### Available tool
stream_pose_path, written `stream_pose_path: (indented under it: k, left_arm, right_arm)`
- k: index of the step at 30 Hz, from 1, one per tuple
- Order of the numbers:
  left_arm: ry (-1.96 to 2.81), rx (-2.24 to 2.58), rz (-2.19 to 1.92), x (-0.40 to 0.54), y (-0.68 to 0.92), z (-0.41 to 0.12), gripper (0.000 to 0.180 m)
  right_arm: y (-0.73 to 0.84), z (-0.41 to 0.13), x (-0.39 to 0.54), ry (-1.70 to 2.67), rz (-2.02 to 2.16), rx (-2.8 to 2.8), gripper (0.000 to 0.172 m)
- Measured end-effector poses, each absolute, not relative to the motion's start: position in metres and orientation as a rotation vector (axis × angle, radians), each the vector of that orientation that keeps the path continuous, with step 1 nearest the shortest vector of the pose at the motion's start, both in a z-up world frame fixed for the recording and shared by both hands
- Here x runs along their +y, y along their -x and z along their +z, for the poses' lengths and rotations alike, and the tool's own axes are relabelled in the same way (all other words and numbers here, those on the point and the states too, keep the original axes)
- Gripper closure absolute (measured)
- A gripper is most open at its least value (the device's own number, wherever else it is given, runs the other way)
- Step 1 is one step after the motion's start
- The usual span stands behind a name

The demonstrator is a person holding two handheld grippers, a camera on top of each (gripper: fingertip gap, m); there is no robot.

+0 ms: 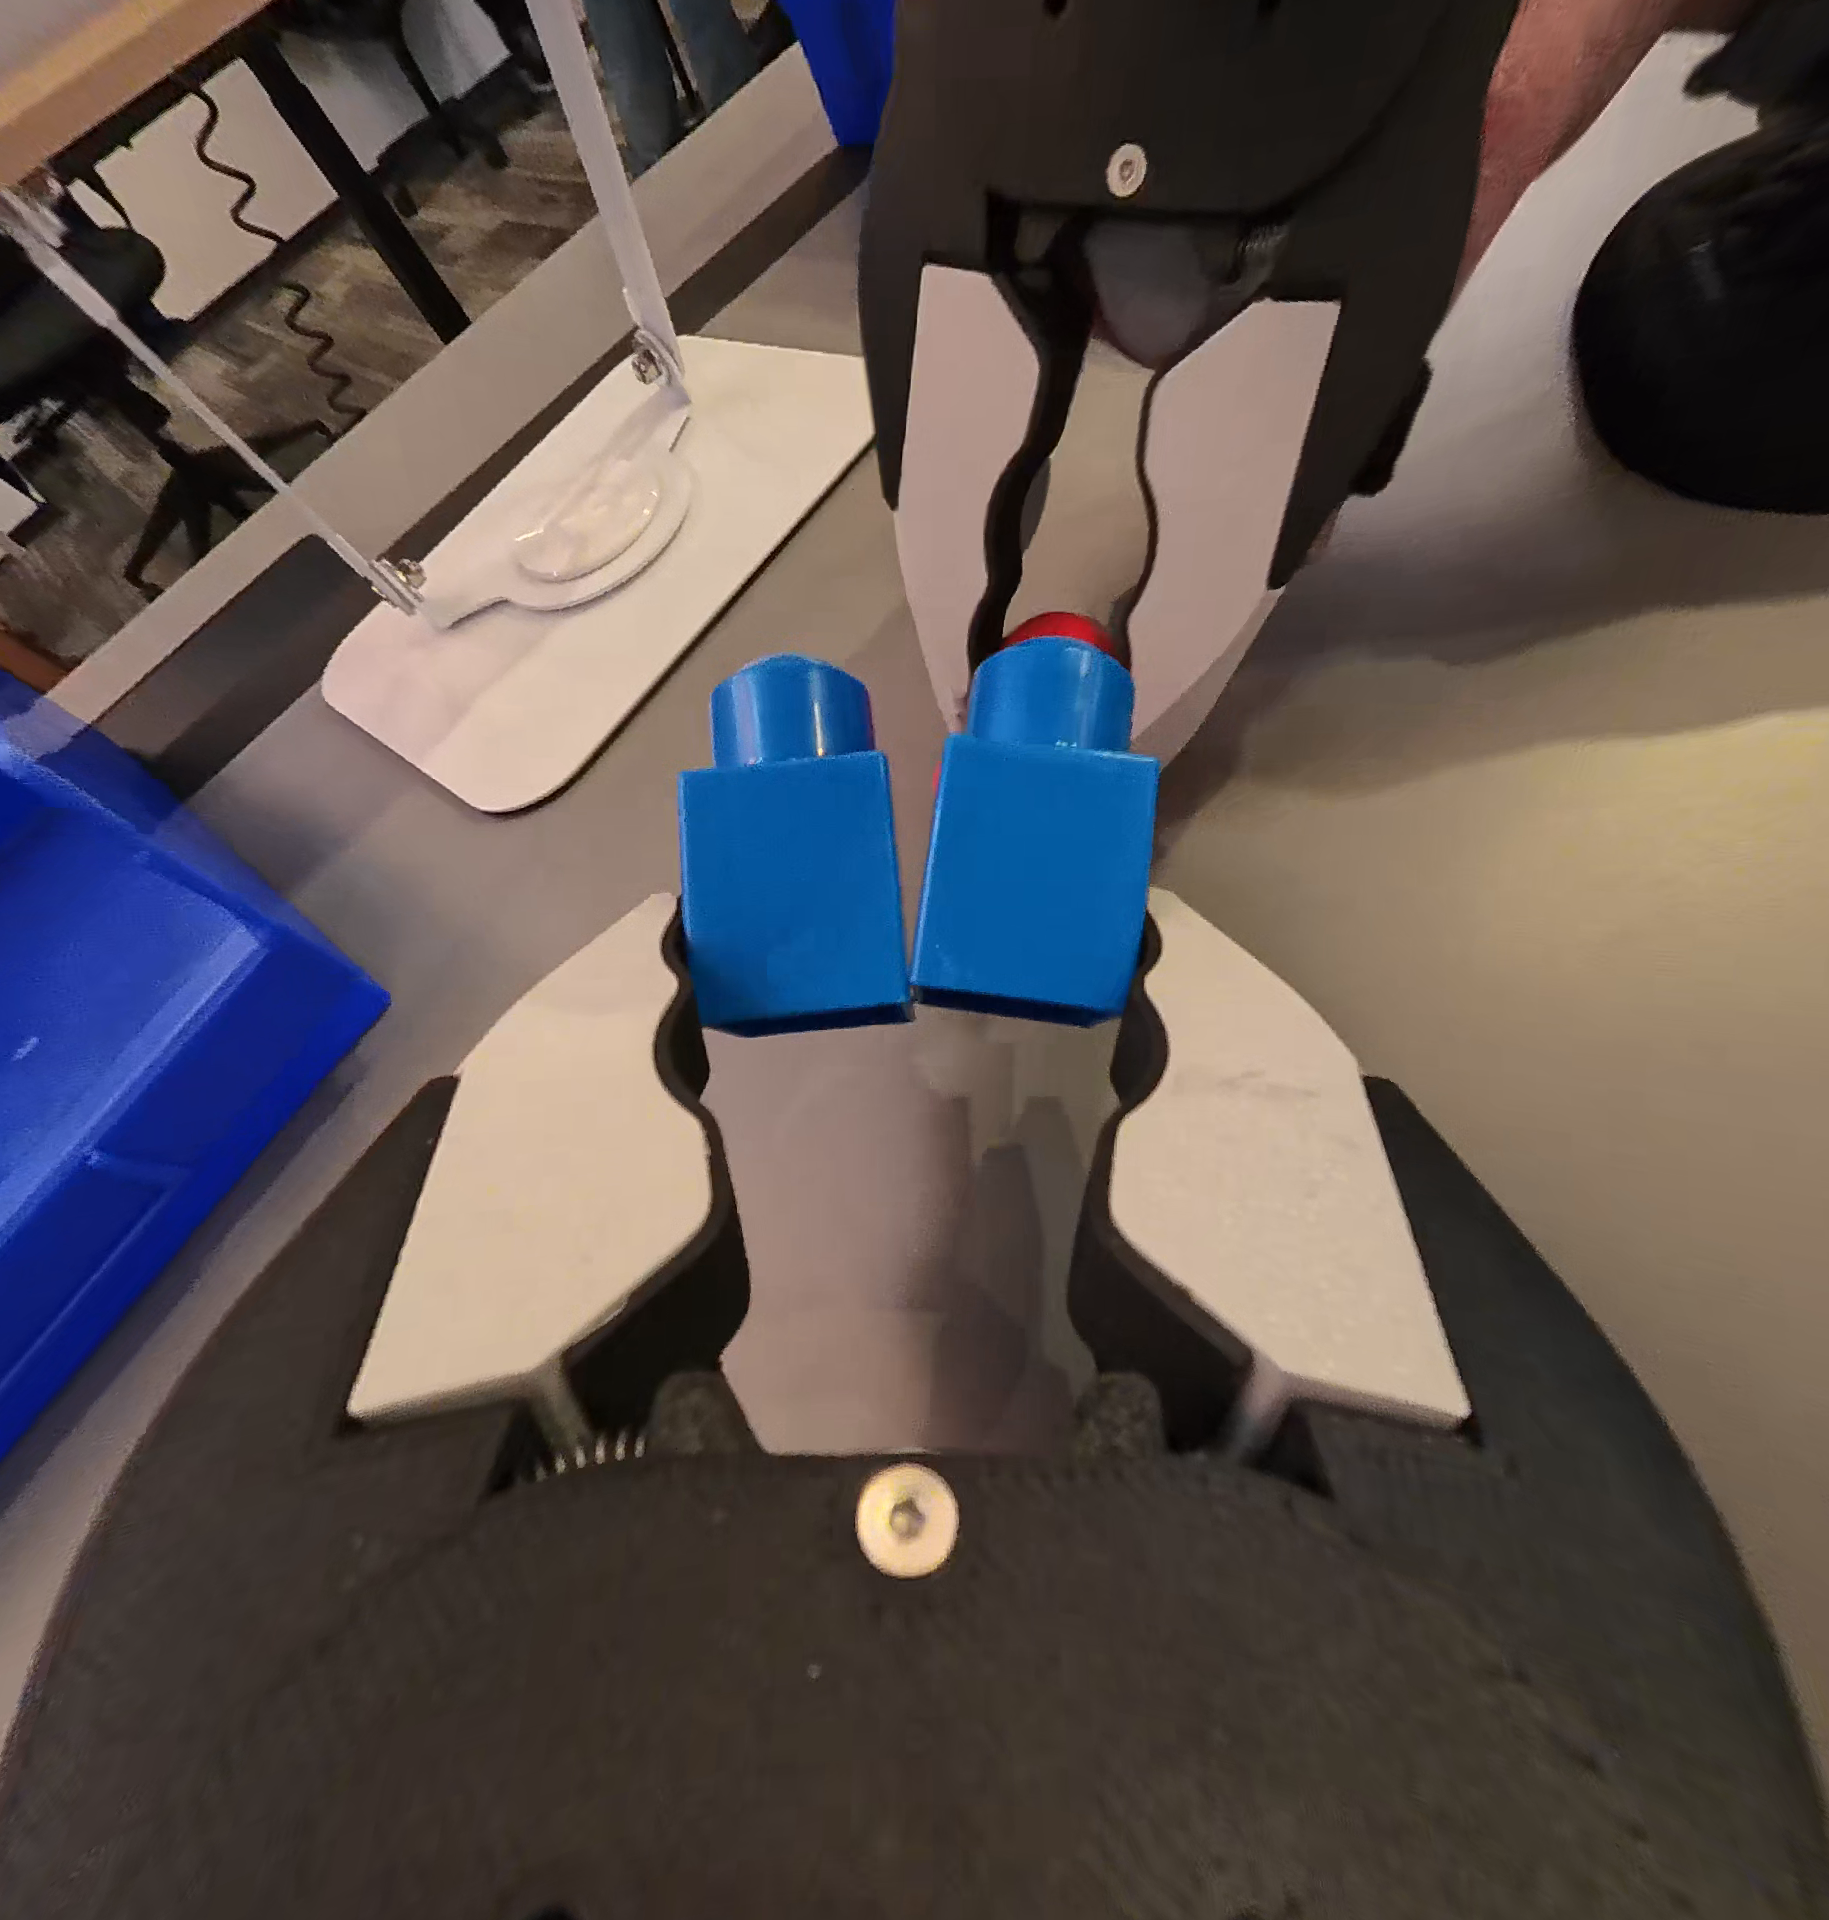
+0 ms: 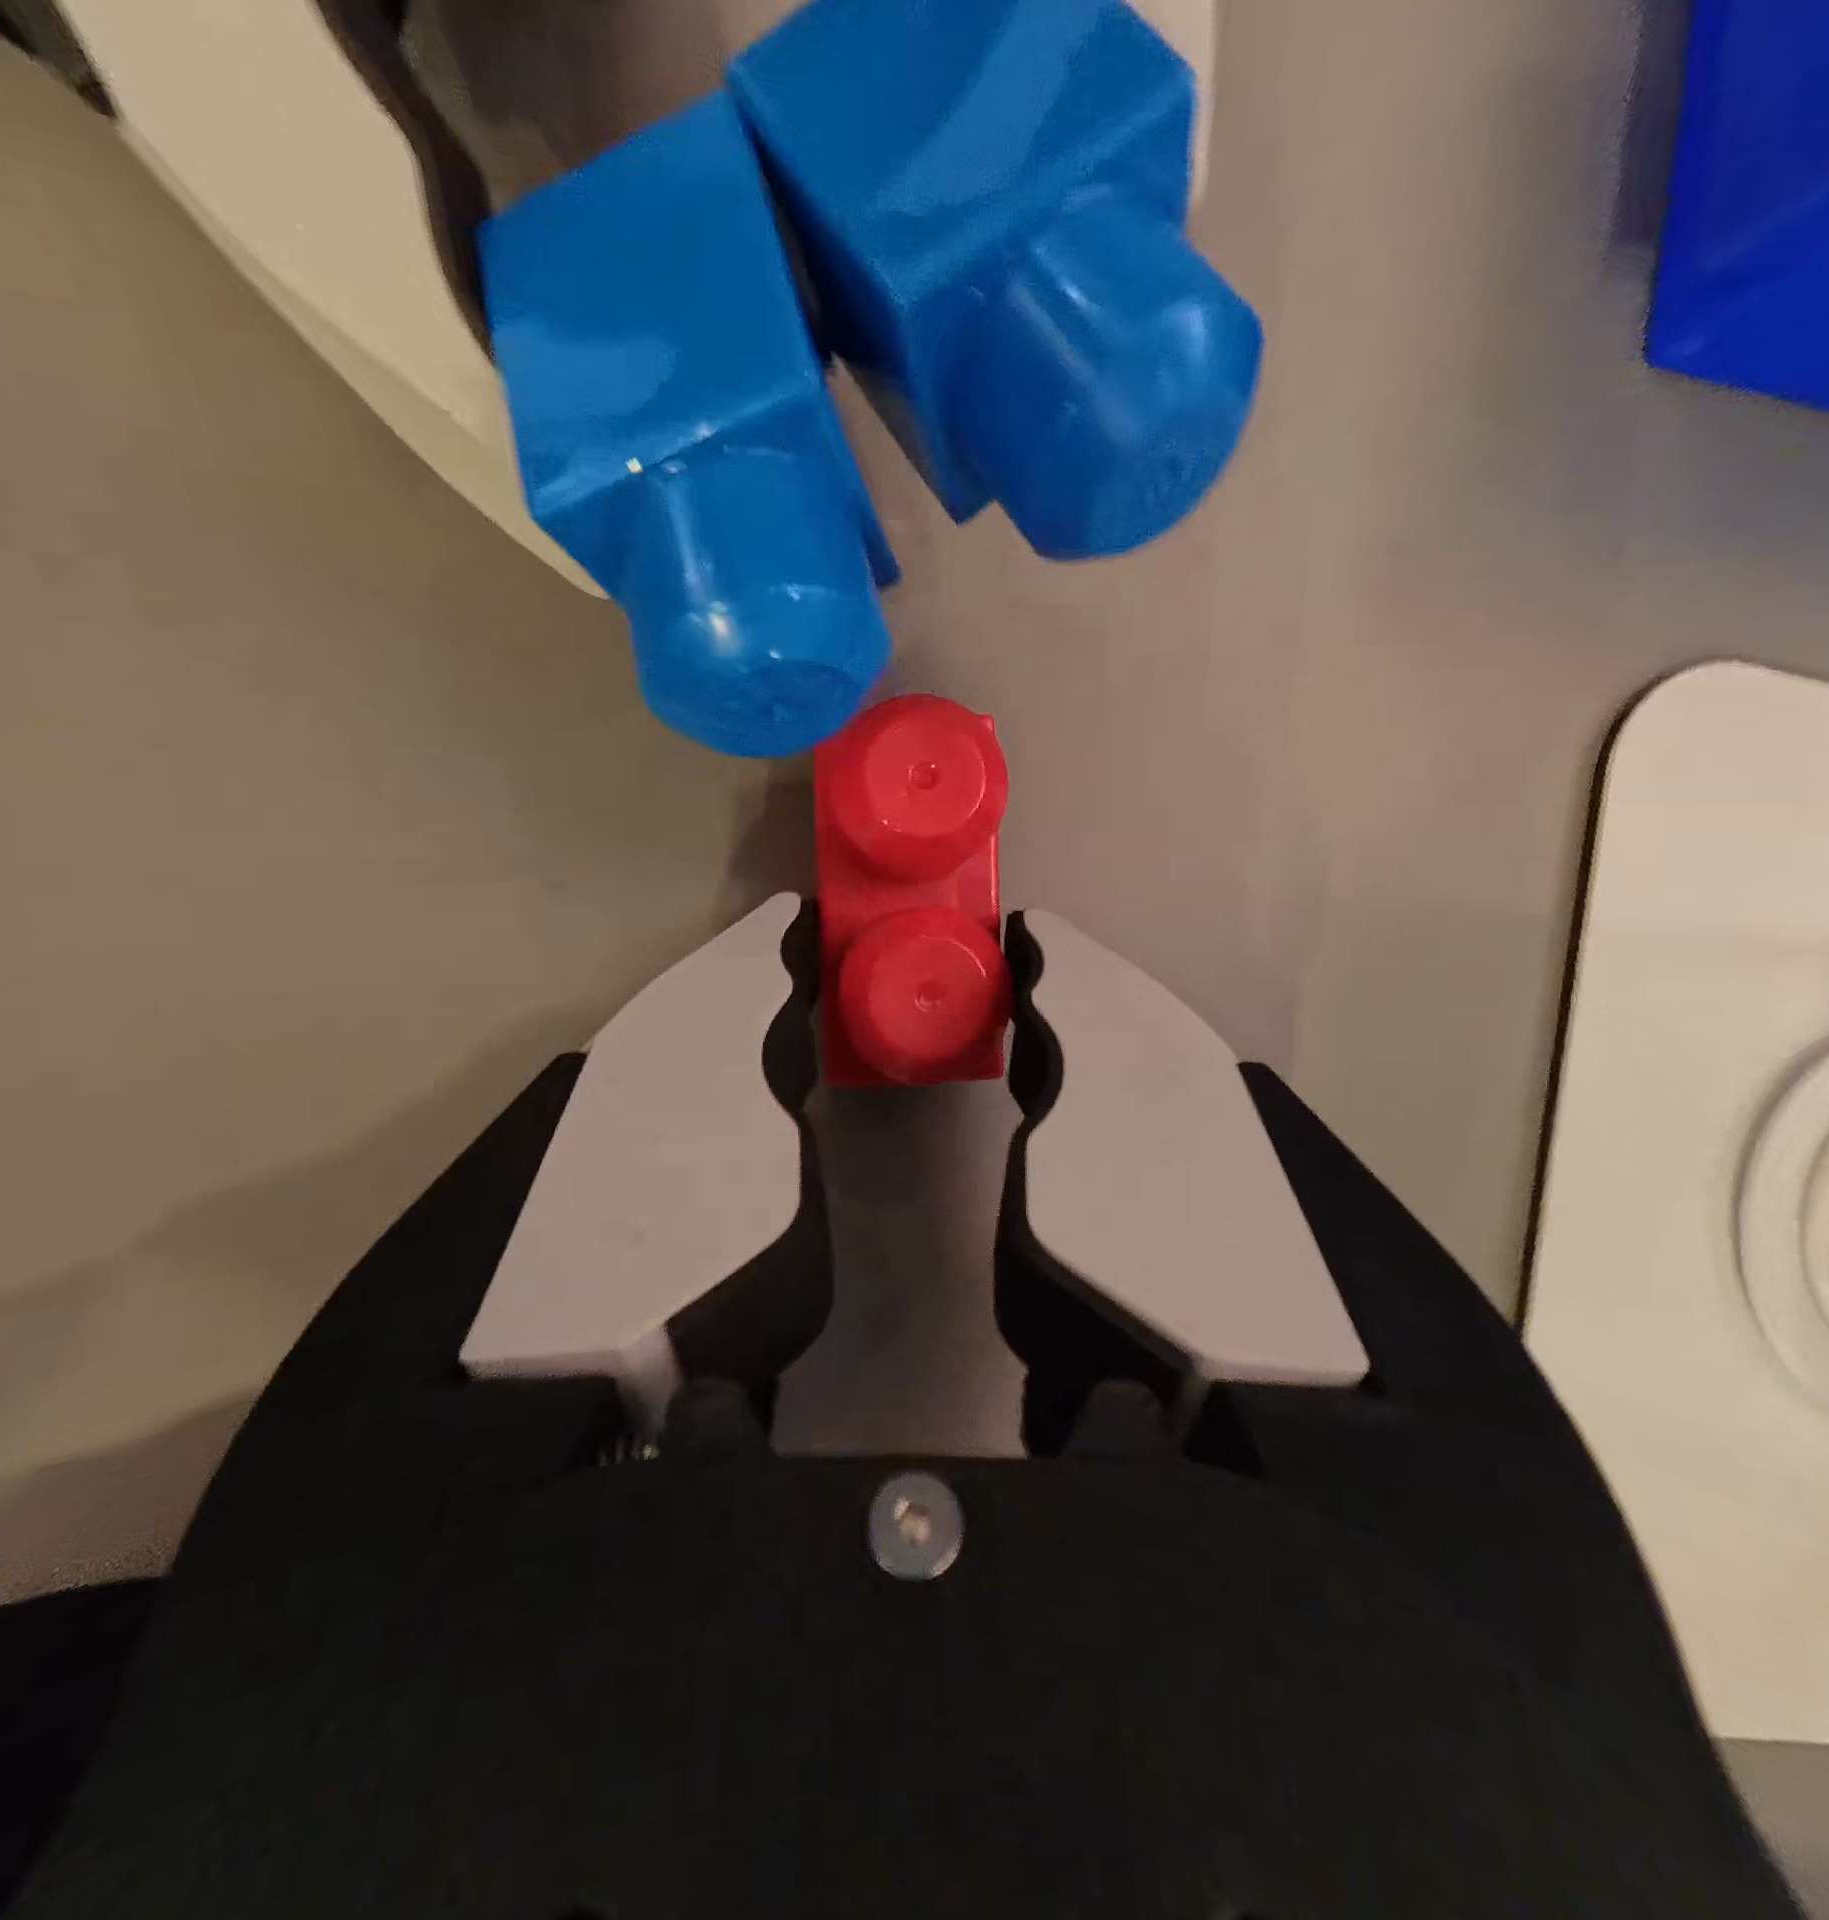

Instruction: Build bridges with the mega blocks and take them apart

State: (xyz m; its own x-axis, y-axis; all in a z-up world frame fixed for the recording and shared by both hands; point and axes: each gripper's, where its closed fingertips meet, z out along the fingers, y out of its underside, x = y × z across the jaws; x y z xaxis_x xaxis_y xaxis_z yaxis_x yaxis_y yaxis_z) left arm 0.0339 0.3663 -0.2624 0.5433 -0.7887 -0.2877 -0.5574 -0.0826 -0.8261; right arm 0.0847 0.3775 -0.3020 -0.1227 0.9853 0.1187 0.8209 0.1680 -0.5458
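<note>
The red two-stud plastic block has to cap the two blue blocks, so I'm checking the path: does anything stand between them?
Nothing visible does. The red two-stud plastic block, in the right gripper, sits just off the stud of one of the two blue single-stud blocks clamped side by side in the left gripper.

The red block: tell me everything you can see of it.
The red block is a small two-stud piece of glossy moulded plastic, its round studs facing the right wrist camera, one behind the other along the jaws. The right gripper clamps its nearer half, both pads against its sides, holding it above the grey table. Its far stud sits right beside the stud of a blue block in the left gripper; contact is unclear.
</note>
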Motion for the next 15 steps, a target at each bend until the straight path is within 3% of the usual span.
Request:
stream_pose_path:
  k: [6, 13, 15]
  left_arm:
    - [1.696, 1.061, -0.225, 0.372, -0.023, -0.244, 0.104]
    - [1.630, 0.925, -0.111, 0.384, -0.012, -0.211, 0.104]
    - [1.618, 0.894, -0.091, 0.386, -0.014, -0.204, 0.104]
  right_arm:
    - [-0.089, -0.285, 0.391, 1.914, 0.754, -1.651, 0.138]
    - [-0.083, -0.185, 0.397, 1.790, 1.641, -0.743, 0.138]
    - [-0.080, -0.178, 0.396, 1.758, 1.726, -0.621, 0.138]
